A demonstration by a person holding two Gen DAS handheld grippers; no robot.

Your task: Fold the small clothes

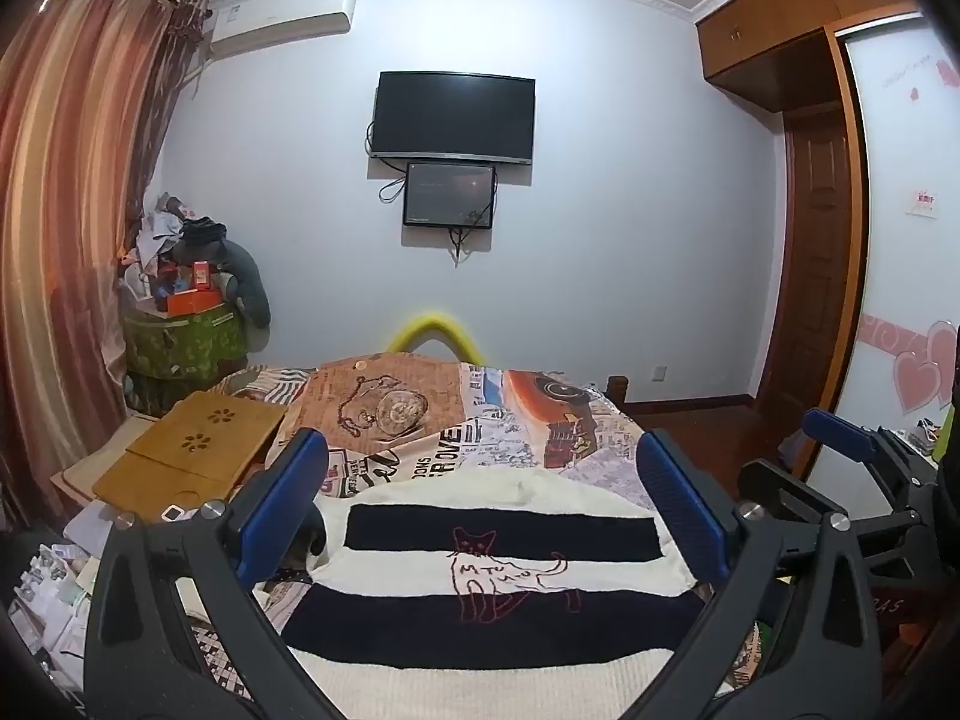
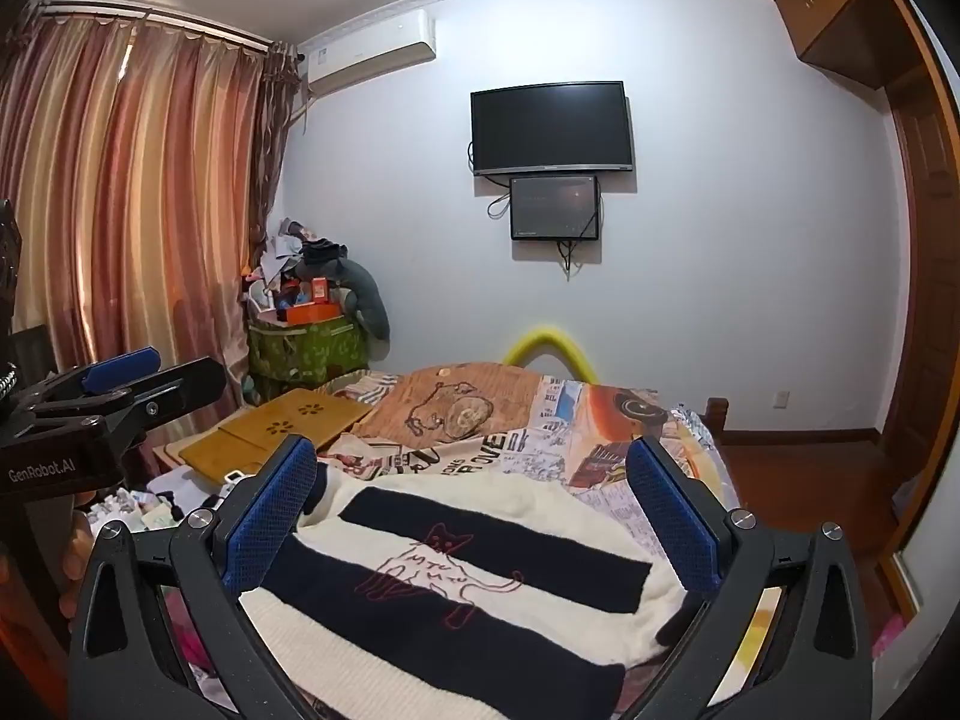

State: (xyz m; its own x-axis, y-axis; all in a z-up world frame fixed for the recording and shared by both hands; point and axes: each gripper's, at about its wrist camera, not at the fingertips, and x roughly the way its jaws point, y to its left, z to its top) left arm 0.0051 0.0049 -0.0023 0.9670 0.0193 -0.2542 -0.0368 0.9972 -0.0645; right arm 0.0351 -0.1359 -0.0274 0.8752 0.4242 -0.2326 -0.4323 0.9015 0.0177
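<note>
A small cream sweater (image 1: 498, 576) with dark navy stripes and a red cat outline lies flat on the bed; it also shows in the right wrist view (image 2: 474, 564). My left gripper (image 1: 480, 504) is open, held above the sweater, its blue pads (image 1: 282, 510) spread wide and empty. My right gripper (image 2: 474, 510) is open too, above the same sweater, holding nothing. The right gripper shows at the right edge of the left wrist view (image 1: 840, 438), and the left gripper at the left edge of the right wrist view (image 2: 114, 384).
A patterned bedspread (image 1: 480, 432) covers the bed. A bamboo lap tray (image 1: 192, 450) lies at the bed's left. A cluttered green bin (image 1: 180, 336) stands by the curtain (image 1: 60, 210). A wardrobe (image 1: 822, 240) stands on the right. Two screens (image 1: 453, 117) hang on the far wall.
</note>
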